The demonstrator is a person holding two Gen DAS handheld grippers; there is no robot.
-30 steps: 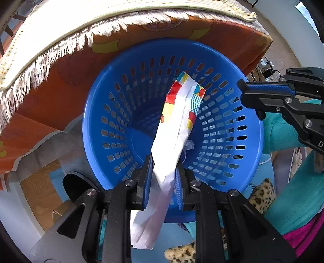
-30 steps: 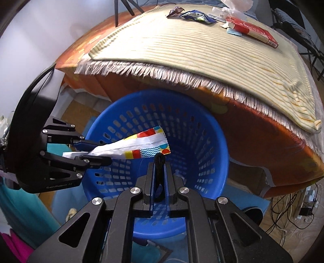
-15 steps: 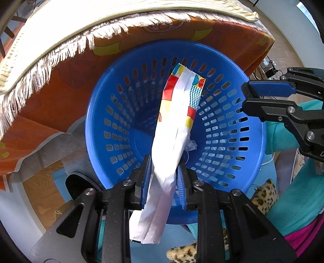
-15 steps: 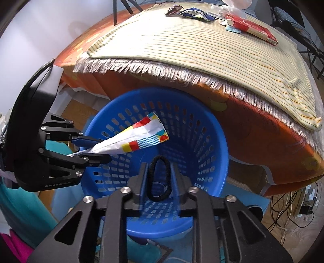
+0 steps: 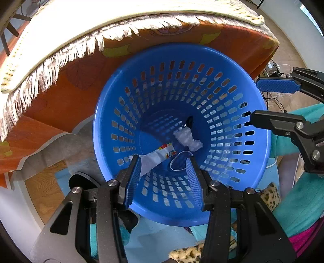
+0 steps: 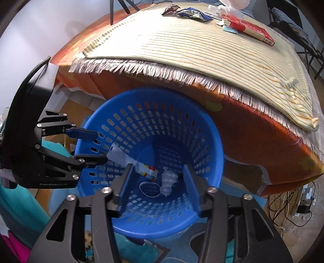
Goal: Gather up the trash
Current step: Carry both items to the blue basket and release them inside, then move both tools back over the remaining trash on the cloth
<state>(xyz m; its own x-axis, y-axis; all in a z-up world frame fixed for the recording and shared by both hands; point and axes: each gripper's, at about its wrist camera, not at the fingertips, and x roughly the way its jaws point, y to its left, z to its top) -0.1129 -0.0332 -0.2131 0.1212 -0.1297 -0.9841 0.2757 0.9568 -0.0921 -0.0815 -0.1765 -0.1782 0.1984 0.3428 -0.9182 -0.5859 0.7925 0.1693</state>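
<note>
Both grippers were hanging over the blue basket [image 5: 202,214], so here's the left-to-right rundown.

The left gripper [image 5: 163,172] had its jaws spread wide with nothing between the pads. Just past its left finger [image 5: 133,178], the colourful wrapper [image 5: 156,155] lay inside the basket against the near-left wall. It's a long flat strip: the plain white end sat up near that finger, the printed red/yellow/blue end pointed down and away toward the basket floor. So its long axis ran diagonally, from close on the left down to the middle. In the right wrist view the same wrapper [image 6: 131,161] sat right below the lower finger of the left gripper [image 6: 95,145]; couldn't tell if it touched.

Further right, straight ahead of the gap between the fingers, there was a thin white ring [image 5: 180,159] on the basket floor, then a crumpled clear plastic wad [image 5: 188,139] just beyond it, and a small dark thing [image 5: 189,121] a bit further in.

The right gripper [image 6: 157,188] was also wide open and empty, aimed into the basket from the opposite rim.

Beyond the basket, the fringed striped cloth [image 6: 202,46] hung over the orange tablecloth [image 6: 253,141]. Far ahead of the right gripper, on top, sat a blue foil wrapper [image 6: 192,14] and, right of it, a red box [image 6: 251,30].
</note>
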